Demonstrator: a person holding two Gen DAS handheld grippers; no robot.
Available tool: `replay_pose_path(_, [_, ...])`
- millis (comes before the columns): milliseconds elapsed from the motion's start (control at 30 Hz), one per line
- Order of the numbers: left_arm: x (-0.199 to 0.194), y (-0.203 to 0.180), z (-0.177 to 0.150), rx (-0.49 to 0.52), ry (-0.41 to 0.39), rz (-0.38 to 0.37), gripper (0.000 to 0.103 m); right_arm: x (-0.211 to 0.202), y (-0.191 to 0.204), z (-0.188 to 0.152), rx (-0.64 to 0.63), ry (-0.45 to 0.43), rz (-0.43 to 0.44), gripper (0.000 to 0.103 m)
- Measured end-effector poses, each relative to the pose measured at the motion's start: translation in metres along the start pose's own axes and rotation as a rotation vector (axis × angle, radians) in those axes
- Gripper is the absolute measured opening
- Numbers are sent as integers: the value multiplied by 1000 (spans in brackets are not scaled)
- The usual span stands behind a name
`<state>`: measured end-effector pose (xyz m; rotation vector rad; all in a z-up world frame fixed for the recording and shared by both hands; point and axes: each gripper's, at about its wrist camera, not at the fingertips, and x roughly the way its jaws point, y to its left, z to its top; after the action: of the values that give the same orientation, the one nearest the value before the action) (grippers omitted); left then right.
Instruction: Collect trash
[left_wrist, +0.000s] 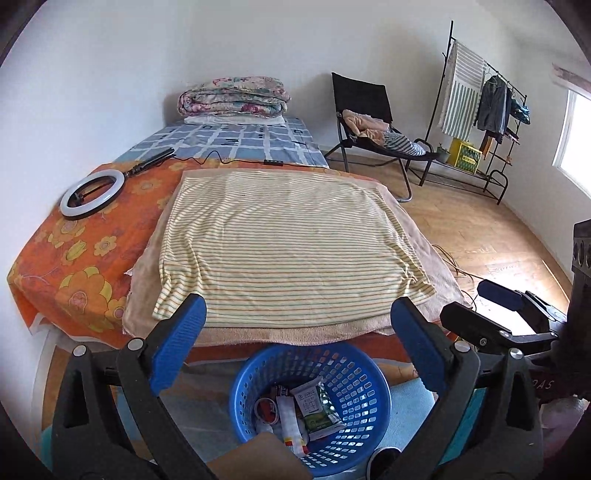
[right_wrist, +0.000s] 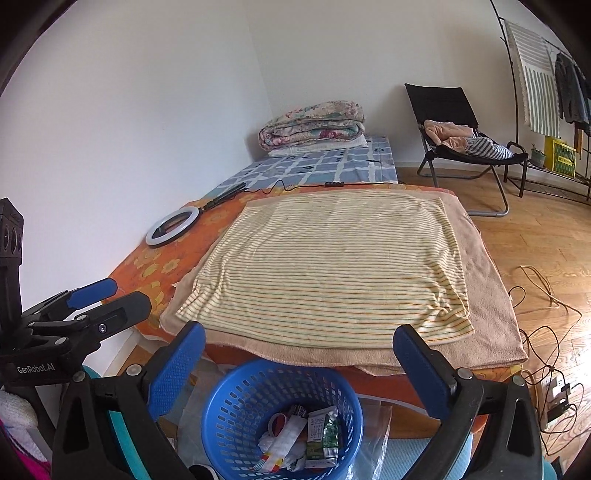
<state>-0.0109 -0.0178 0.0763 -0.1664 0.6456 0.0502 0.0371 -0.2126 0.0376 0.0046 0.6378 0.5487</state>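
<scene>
Claws (left_wrist: 299, 339) (right_wrist: 299, 365) agape above trash-filled basket (left_wrist: 369, 391).

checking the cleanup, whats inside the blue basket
The blue basket holds a green and white carton, a tape roll and crumpled white wrappers. Anything beneath that pile is covered.

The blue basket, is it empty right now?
No, the blue basket holds wrappers and a green-and-white carton.
</scene>
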Motion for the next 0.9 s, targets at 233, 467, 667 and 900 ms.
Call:
replay_pose_path(233, [-4,2,1,-13,-10,2,102,-5,-1,1,-6,-13,-7,103])
replay_pose_path(467, [-5,3,1,-17,-8,-1,102,-5,-2,1,-1,-14,-6,103])
replay_pose_path(667, [-5,3,1,-17,-9,0,102,-5,-3,1,2,-13,-4,103])
replay_pose_path(900, [-5,3,1,-17,-8,-2,102,-6,-3,2,8,-14,-1,103])
